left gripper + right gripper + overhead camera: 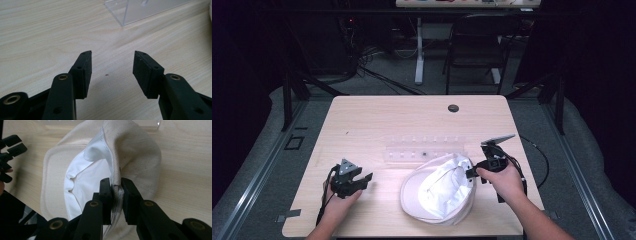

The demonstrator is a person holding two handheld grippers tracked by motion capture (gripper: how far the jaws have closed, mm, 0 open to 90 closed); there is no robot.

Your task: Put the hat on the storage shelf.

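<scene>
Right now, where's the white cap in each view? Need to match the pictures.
High view: the white cap lies bottom centre on the table, its right edge at the right gripper.
Left gripper view: a pale sliver at the far right edge, too little to tell whether it is the cap.
Right gripper view: centre, its rim pinched between the jaws.
Shared landmark: the clear plastic rack behind the cap.

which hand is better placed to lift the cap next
Right. The right hand-held gripper is already clamped on the rim of the white cap, while the left hand-held gripper stands open over bare table, apart from it.
</scene>
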